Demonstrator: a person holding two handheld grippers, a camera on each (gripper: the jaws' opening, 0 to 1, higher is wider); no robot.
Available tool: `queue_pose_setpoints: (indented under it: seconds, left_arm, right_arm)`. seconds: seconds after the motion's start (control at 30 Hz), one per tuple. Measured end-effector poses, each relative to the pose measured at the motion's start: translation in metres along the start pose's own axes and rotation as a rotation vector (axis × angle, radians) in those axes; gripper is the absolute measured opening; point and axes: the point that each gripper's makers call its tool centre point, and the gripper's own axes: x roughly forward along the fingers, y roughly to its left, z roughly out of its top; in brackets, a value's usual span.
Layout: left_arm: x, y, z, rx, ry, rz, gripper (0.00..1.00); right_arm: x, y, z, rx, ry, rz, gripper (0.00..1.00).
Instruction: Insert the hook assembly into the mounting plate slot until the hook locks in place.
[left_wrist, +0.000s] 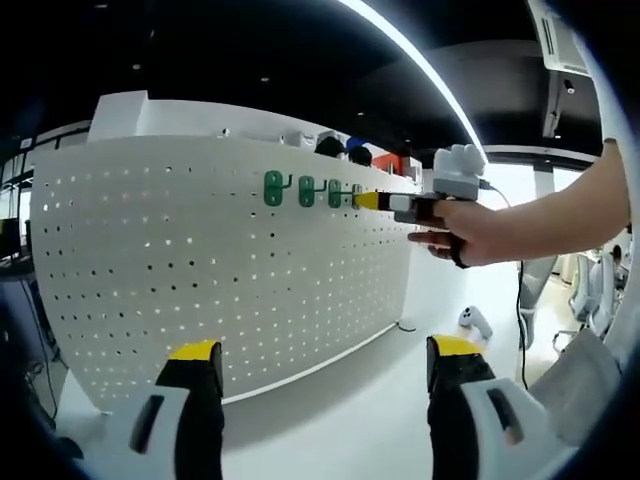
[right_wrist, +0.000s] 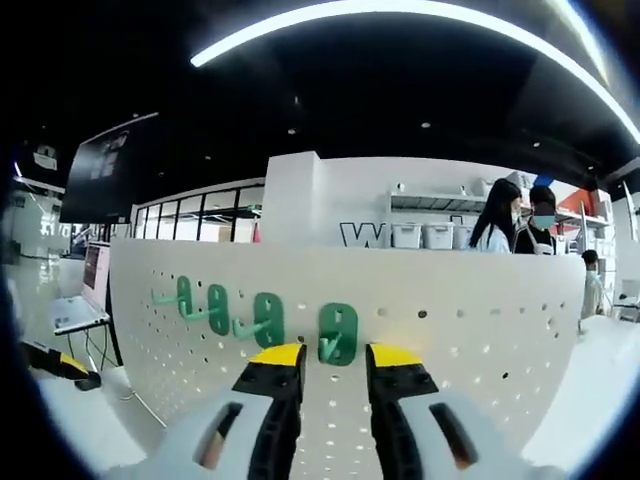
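A white pegboard mounting plate (left_wrist: 200, 260) stands upright on a white table. Three green hooks (left_wrist: 305, 190) hang in a row near its top. In the left gripper view my right gripper (left_wrist: 372, 200), held by a hand, reaches a fourth green hook (left_wrist: 355, 196) at the end of that row. In the right gripper view this hook (right_wrist: 337, 333) sits against the plate (right_wrist: 450, 330) between the yellow tips of my right gripper (right_wrist: 336, 356), whose jaws stand narrow around it. My left gripper (left_wrist: 325, 352) is wide open, well back from the plate, holding nothing.
A white controller (left_wrist: 472, 320) and a black cable (left_wrist: 520, 300) lie on the table right of the plate. A laptop (right_wrist: 80, 300) sits at the left. People (right_wrist: 505, 225) stand behind the plate near shelves. Office chairs (left_wrist: 590, 290) stand at far right.
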Motion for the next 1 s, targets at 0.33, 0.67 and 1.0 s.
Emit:
queue_pose_setpoints:
  seconds: [0.33, 0.67, 1.0]
  left_arm:
    - [0.001, -0.001, 0.0, -0.004, -0.001, -0.005, 0.87]
    - [0.001, 0.0, 0.002, 0.0, -0.003, -0.006, 0.87]
    - [0.001, -0.002, 0.001, 0.001, -0.001, -0.01, 0.87]
  right_arm:
    - [-0.017, 0.034, 0.002, 0.015, -0.032, 0.185, 0.51]
    - [-0.016, 0.036, 0.001, 0.024, -0.027, 0.194, 0.57]
    - [-0.017, 0.038, 0.002, 0.033, -0.038, 0.201, 0.7]
